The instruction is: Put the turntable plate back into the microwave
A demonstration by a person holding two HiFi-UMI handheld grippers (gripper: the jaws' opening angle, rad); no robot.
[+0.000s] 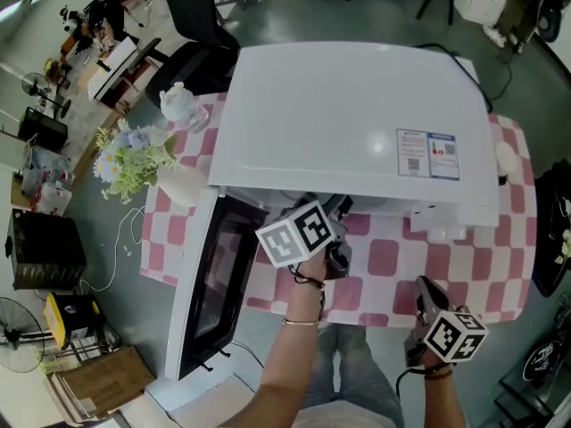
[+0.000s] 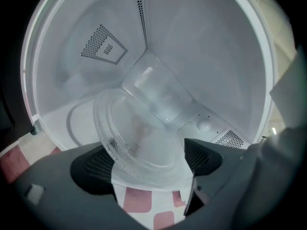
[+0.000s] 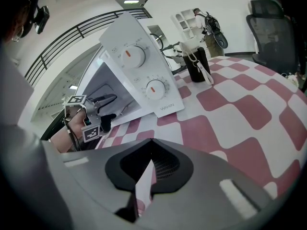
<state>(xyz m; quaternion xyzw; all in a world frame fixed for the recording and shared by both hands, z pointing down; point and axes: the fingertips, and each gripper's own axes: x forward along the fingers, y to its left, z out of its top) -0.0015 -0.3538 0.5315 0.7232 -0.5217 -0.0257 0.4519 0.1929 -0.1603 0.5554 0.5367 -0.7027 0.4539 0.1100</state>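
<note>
Left gripper view: glass turntable plate (image 2: 139,138) lies tilted at the open microwave's (image 2: 216,56) mouth, between the left gripper's (image 2: 148,163) wide-spread jaws; right gripper (image 3: 149,166) closed, empty.

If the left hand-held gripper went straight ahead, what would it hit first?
The glass turntable plate, right between its open jaws; beyond that, probably the microwave's inner wall, though depth is hard to judge.

The right claw (image 3: 149,152), jaws together, faces the open microwave (image 3: 144,80) across checkered cloth (image 3: 225,114).
</note>
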